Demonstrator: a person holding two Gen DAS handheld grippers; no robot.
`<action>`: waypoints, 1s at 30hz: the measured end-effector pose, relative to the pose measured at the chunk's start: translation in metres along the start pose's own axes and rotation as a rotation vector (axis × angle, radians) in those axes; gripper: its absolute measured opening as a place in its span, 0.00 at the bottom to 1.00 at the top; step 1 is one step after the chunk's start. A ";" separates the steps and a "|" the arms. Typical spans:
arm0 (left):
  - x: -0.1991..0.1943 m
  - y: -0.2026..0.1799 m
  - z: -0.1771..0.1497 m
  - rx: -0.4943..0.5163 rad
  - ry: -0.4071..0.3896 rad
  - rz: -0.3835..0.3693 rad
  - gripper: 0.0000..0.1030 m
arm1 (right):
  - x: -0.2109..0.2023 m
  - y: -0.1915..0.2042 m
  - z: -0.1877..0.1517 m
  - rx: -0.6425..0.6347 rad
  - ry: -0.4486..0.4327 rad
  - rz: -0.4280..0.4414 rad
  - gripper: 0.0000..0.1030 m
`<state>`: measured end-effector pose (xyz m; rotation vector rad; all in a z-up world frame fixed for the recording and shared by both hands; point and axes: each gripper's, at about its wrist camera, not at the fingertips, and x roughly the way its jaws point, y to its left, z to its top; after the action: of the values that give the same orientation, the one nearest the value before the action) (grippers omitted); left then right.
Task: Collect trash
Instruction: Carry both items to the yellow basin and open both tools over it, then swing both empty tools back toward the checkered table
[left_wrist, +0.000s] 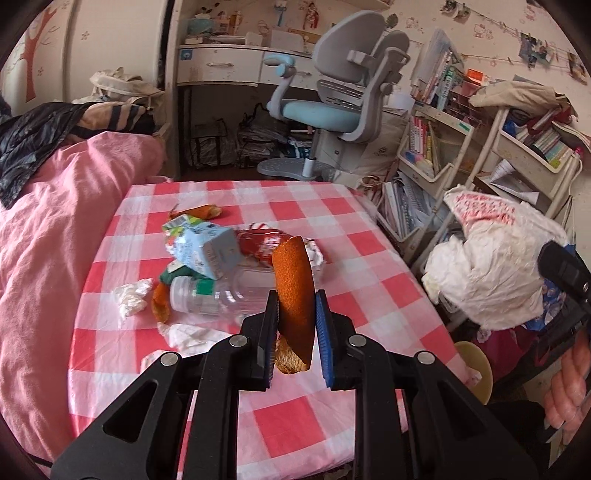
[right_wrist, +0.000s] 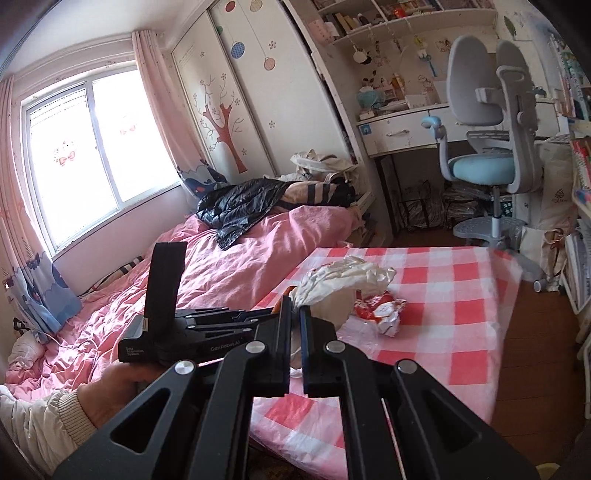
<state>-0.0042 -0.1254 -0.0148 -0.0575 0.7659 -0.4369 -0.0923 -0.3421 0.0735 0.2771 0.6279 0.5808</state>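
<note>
Peel going to the bag, with more trash waiting on the table.

The left gripper (left_wrist: 295, 332) is clamping an orange peel (left_wrist: 293, 291) upright between its pads, above the table's (left_wrist: 369, 236) near edge. The right gripper (right_wrist: 294, 332) is pinching shut on the white plastic bag (left_wrist: 495, 266), holding it off the table's right edge. Next, the peel needs carrying over the bag's mouth and dropping; the bottle (left_wrist: 221, 295), carton (left_wrist: 207, 251) and wrappers are lying mid-table.
</note>
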 end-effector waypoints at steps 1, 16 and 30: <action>0.003 -0.011 0.000 0.015 0.002 -0.027 0.18 | -0.011 -0.006 0.000 -0.001 -0.006 -0.019 0.05; 0.101 -0.254 -0.026 0.417 0.202 -0.359 0.18 | -0.120 -0.170 -0.142 0.200 0.199 -0.469 0.05; 0.203 -0.398 -0.115 0.684 0.480 -0.421 0.60 | -0.142 -0.254 -0.248 0.442 0.343 -0.649 0.47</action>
<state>-0.0975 -0.5569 -0.1493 0.5526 1.0401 -1.1209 -0.2317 -0.6130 -0.1577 0.3670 1.1211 -0.1507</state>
